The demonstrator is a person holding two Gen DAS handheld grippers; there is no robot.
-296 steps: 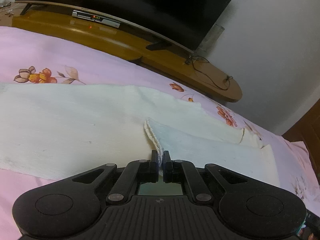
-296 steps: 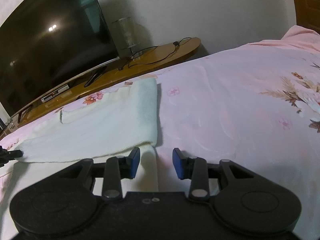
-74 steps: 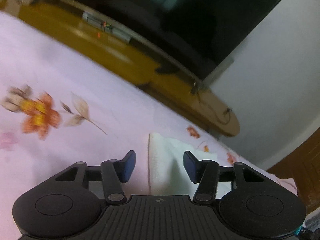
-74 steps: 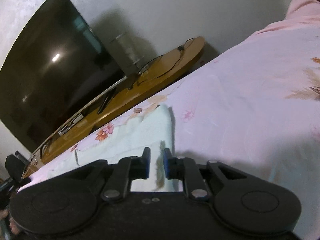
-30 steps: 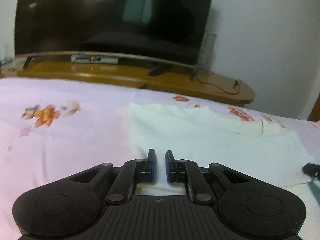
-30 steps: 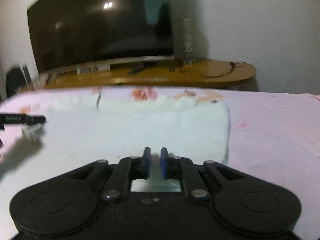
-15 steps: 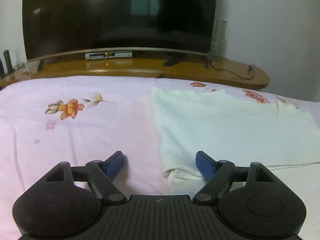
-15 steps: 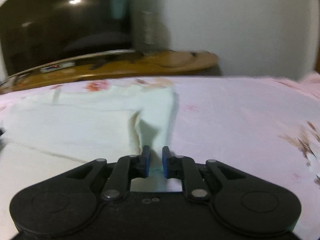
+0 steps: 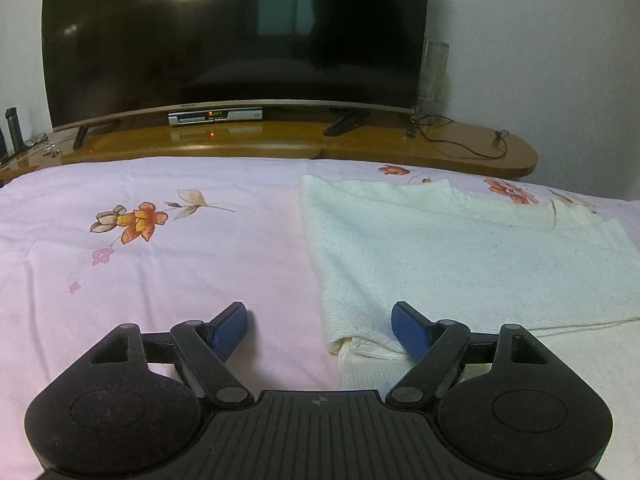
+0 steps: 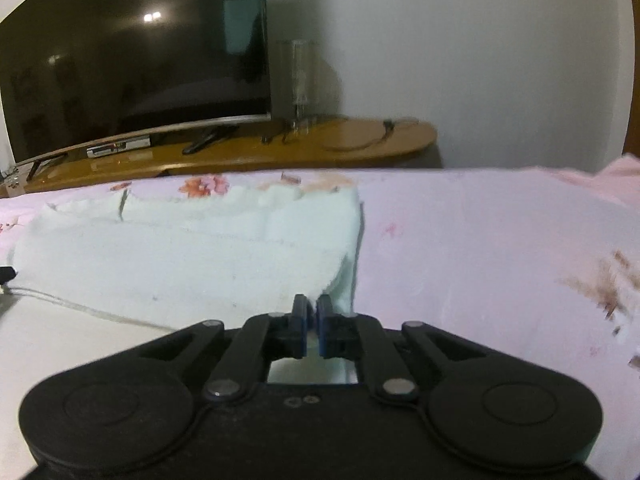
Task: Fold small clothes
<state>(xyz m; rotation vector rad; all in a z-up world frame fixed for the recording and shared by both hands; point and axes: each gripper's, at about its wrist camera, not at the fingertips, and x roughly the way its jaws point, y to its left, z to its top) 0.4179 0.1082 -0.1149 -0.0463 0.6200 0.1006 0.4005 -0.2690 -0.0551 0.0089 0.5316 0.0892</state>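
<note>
Left gripper (image 9: 319,330) spread wide at the cream garment's (image 9: 460,256) left fold; right gripper (image 10: 313,314) pinched on its right corner.

No writing is legible. Left of the garment, pink floral bedsheet (image 9: 160,264) lies bare; more shows past its right edge. Right gripper's jaws have just closed further, cloth between them; garment's near left corner sits between the left gripper's parted jaws.

One cream knitted garment (image 9: 460,264) lay folded ahead of the tongs. Two grippers: left gripper (image 9: 320,326), right gripper (image 10: 313,314). Beyond them stood one television (image 9: 236,36), one set-top box (image 9: 215,115), one wooden stand (image 9: 400,142) and one pink floral bedsheet (image 9: 160,264).
</note>
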